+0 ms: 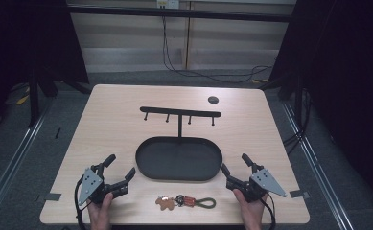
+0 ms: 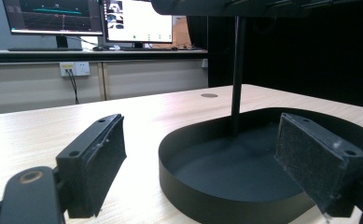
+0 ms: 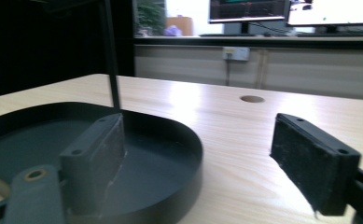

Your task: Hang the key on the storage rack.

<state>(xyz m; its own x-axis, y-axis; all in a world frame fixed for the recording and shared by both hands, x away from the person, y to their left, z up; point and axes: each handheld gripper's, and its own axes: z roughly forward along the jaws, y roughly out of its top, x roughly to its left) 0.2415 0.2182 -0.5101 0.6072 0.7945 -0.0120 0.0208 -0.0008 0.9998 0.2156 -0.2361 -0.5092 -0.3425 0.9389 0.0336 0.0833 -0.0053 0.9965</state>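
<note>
Both grippers, left [image 1: 122, 168] and right [image 1: 233, 163], sat wide open and empty; keychain [image 1: 185, 201] lay flat, so pads might skid off it.

We see a counter [image 1: 126, 110] of pale wood grain, smooth with a soft sheen. At mid-frame the black tray [image 1: 148, 165] and its rack [image 1: 180, 113] look like matt painted metal. Each tongs' pads [image 2: 303, 151] look rough and grainy, on plain black plastic. The keyring [image 1: 185, 201], low in the frame, pairs brown leather with green braided cord.
</note>
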